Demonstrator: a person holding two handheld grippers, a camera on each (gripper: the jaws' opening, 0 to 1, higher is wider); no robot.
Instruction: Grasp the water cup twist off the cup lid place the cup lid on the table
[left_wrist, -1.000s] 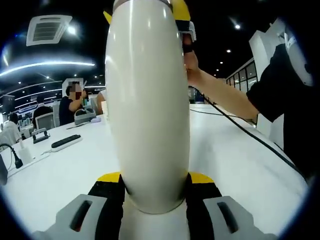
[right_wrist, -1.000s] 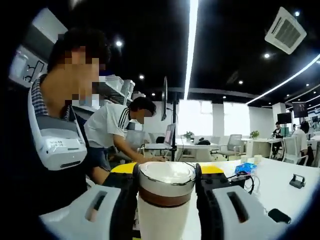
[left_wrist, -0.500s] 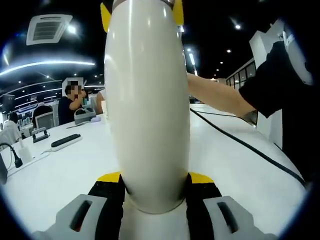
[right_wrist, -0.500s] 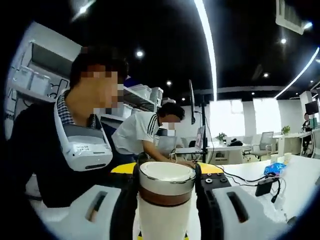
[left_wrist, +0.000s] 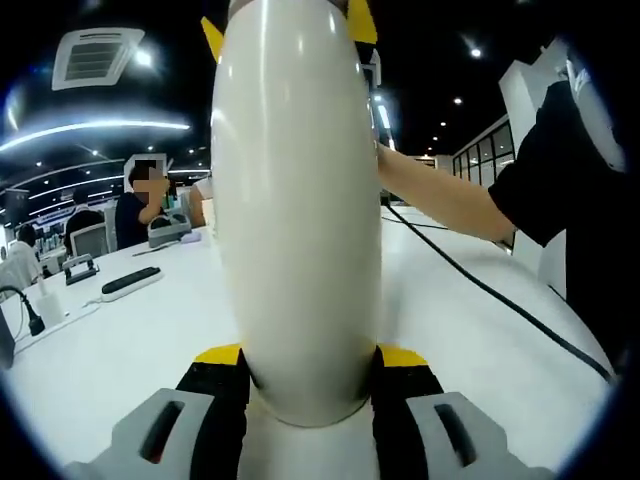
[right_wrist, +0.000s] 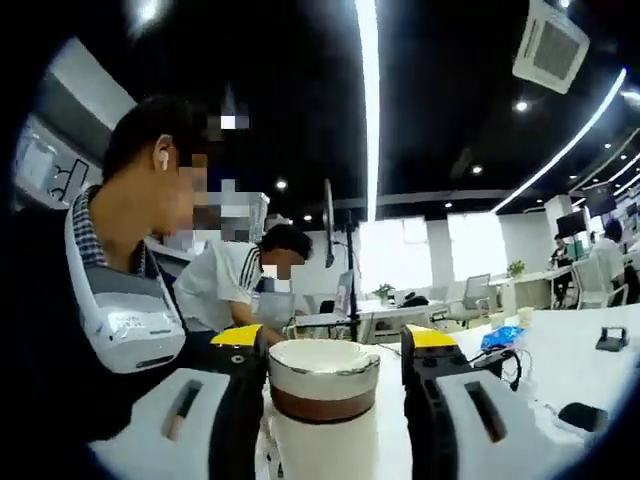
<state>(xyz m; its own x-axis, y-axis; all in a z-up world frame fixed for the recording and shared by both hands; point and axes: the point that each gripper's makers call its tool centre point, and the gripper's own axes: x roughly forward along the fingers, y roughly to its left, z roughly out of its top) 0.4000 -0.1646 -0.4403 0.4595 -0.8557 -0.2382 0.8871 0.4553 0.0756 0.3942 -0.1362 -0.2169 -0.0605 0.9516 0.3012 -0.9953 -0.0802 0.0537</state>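
Right gripper (right_wrist: 335, 372) has just let go: its jaws, clamped on the cup lid (right_wrist: 324, 378) 0.5 s ago, now stand apart with gaps either side. Lid still on, likely a regrip mid-twist. Left gripper (left_wrist: 310, 372) keeps clamping the cream water cup (left_wrist: 295, 210) body above the white table (left_wrist: 130, 340).

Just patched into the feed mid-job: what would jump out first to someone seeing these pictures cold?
In the left gripper view, the tall cream water cup stands upright between the left gripper fingers, over a white table. In the right gripper view, the cup lid, cream with a brown band, sits between the right gripper fingers, with a gap on the right side.
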